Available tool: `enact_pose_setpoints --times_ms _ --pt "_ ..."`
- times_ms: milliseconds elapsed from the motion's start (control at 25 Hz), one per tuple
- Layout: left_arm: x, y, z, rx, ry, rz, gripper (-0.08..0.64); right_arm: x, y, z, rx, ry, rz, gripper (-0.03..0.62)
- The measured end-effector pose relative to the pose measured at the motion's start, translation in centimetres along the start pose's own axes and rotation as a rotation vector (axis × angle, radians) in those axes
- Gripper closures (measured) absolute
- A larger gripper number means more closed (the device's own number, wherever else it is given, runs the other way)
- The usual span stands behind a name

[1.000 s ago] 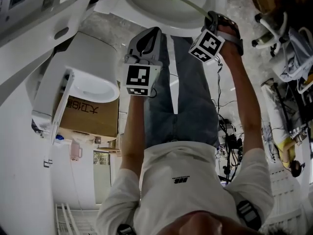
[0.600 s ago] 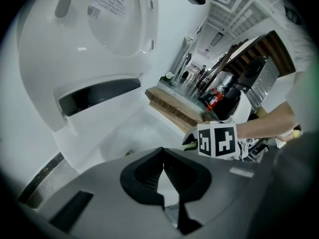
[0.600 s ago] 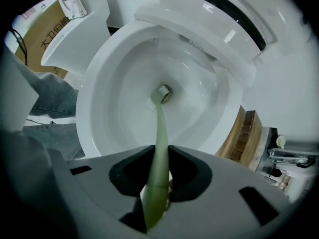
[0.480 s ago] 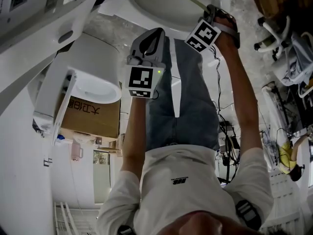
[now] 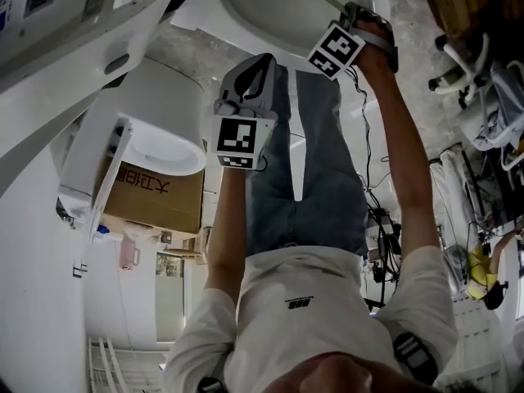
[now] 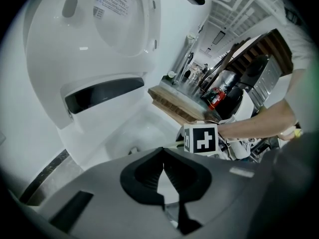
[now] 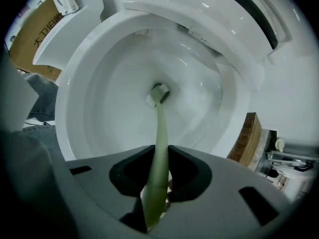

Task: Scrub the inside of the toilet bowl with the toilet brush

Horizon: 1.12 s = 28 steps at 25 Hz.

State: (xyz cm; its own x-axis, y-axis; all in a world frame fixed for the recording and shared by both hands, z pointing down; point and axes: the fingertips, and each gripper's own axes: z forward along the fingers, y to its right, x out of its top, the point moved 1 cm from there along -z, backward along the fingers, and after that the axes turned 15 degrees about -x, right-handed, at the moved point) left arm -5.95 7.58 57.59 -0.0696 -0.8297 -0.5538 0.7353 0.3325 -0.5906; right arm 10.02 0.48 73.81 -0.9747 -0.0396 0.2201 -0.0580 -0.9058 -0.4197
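Observation:
The white toilet bowl (image 5: 270, 19) lies at the top of the head view, and its raised lid (image 6: 99, 39) shows in the left gripper view. My right gripper (image 5: 354, 16) reaches over the bowl's rim (image 7: 75, 88). It is shut on the pale green handle of the toilet brush (image 7: 159, 133). The brush head (image 7: 157, 94) rests low against the bowl's inner wall. In its own view the right gripper (image 7: 158, 156) has both jaws pressed against the handle. My left gripper (image 5: 255, 65) hovers beside the bowl; its jaws (image 6: 163, 156) are shut on nothing.
A second white toilet (image 5: 155, 129) stands at the left above a cardboard box (image 5: 155, 195). A wooden shelf with bottles (image 6: 174, 103) sits behind the bowl. Cables (image 5: 381, 219) trail on the floor at the right, near a chair base (image 5: 463, 51).
My right gripper has moved farther over the bowl with the brush, toward the view's top. The left gripper has drifted slightly the same way.

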Motion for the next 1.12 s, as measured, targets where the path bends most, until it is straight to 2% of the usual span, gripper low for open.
enact_pose_setpoints --times_ms 320,680,1120 --pt "0.2 0.4 -0.3 -0.006 0.011 0.002 0.549 -1.9 -0.3 -1.0 0.005 -0.035 -0.033 0.523" --pt "0.3 2.2 -1.6 -0.010 0.026 0.019 0.549 -5.6 -2.1 -5.6 0.005 -0.019 -0.069 0.525" --pt "1.1 5.1 -4.1 -0.007 0.039 0.054 0.549 -8.6 -3.5 -11.3 0.037 -0.011 -0.006 0.525"
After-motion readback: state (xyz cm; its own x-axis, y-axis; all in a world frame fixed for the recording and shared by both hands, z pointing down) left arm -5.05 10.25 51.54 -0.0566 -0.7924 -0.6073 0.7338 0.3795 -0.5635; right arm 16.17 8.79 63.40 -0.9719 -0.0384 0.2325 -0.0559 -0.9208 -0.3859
